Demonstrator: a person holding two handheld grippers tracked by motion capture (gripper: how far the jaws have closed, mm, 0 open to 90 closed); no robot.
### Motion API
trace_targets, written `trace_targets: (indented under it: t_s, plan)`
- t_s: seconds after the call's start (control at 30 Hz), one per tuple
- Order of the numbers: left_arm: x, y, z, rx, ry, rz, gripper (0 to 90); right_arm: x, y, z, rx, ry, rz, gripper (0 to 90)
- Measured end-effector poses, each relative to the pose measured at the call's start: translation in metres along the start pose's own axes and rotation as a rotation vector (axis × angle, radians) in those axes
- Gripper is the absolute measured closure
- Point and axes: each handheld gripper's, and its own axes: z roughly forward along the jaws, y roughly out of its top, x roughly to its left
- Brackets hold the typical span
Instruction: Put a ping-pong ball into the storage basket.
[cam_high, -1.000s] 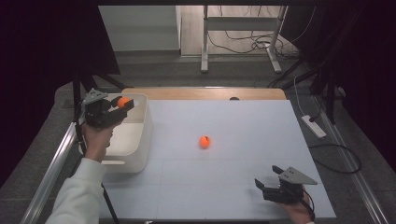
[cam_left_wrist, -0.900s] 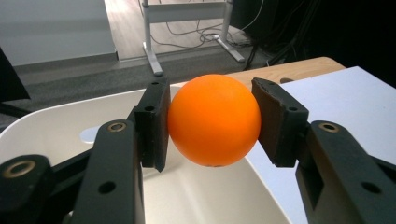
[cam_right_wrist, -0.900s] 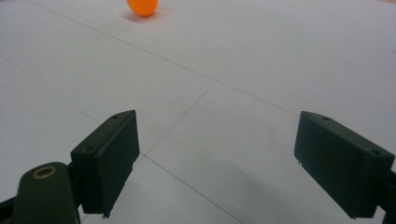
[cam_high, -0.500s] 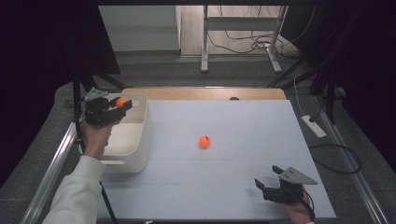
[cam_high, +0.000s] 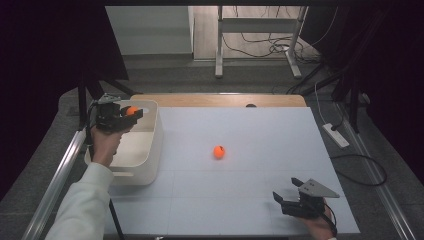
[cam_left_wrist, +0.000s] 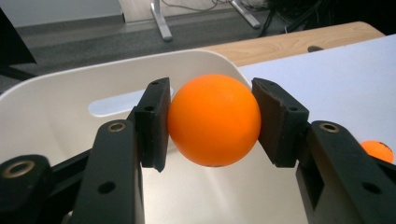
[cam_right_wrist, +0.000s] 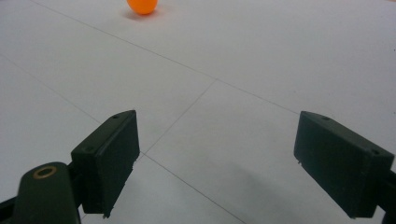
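Note:
An orange ball (cam_left_wrist: 213, 120) sits clamped between the pads of my left gripper (cam_high: 131, 111), held above the open white bin (cam_high: 148, 131) at the table's left side. In the left gripper view the bin's curved wall (cam_left_wrist: 70, 116) lies right behind and under the ball. A second orange ball (cam_high: 219, 151) rests alone on the white table near its middle; it also shows as the ball (cam_right_wrist: 143, 5) far ahead in the right gripper view and the ball (cam_left_wrist: 377, 149) at the left gripper view's right edge. My right gripper (cam_high: 285, 194) lies low at the front right, open, with bare table between its jaws.
The white table top (cam_high: 250, 195) has a wooden strip (cam_high: 215, 100) along its far edge. A metal rail (cam_high: 55, 180) runs along the left side. A power strip (cam_high: 336, 135) and cables lie on the floor to the right.
My left gripper has shifted slightly left and down with the ball, settling over the bin. The right gripper and the loose ball have stayed put.

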Motion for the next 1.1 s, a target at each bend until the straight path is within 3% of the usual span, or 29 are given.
trace_targets:
  t_s: [0.53, 0.87, 1.0, 1.1]
  plan:
    - [0.001, -0.001, 0.012, 0.079, -0.006, -0.008, 49.6, 0.0, 0.0, 0.0, 0.004, -0.001, 0.001, 14.4]
    - [0.001, -0.001, 0.01, 0.065, -0.013, -0.015, 48.8, 0.0, 0.0, 0.0, 0.003, -0.001, 0.004, 14.4]
    - [0.002, 0.0, 0.009, 0.05, -0.013, -0.026, 35.3, 0.0, 0.0, 0.0, 0.003, 0.0, 0.003, 14.4]
    - [0.003, 0.0, 0.005, 0.028, -0.042, -0.035, 29.9, 0.0, 0.0, 0.0, 0.003, -0.001, 0.004, 14.4]
